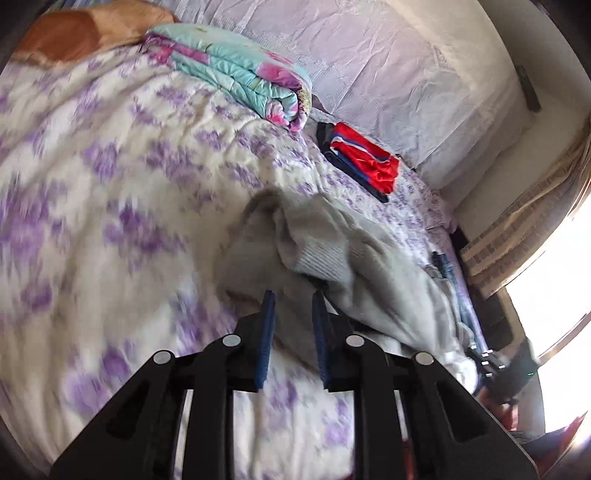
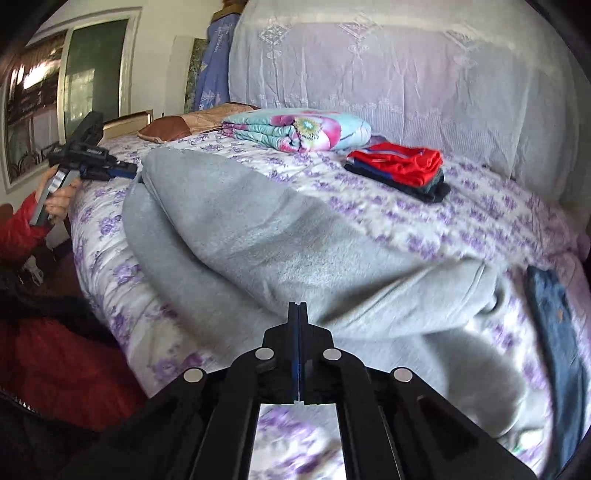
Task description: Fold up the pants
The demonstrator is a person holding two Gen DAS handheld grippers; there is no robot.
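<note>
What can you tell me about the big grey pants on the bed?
The grey pants look soft and fleecy, with a ribbed band at one end. They lie doubled over lengthwise across the purple-flowered bedspread, rumpled, not yet neatly folded. The left gripper pinches the ribbed end; the right gripper is shut at the other end, seemingly nipping the cloth's edge. A blue garment lies beside them.

The pants (image 2: pixel 258 236) are plain grey. The bedspread (image 2: pixel 461 218) is white with purple flowers. A folded quilt (image 2: pixel 299 129) is turquoise with pink blooms. The stacked clothes (image 2: pixel 399 166) are red over navy. The pillow (image 1: pixel 74 33) is tan-brown, the jeans (image 2: pixel 557 321) blue, the sleeve (image 2: pixel 22 232) red.
</note>
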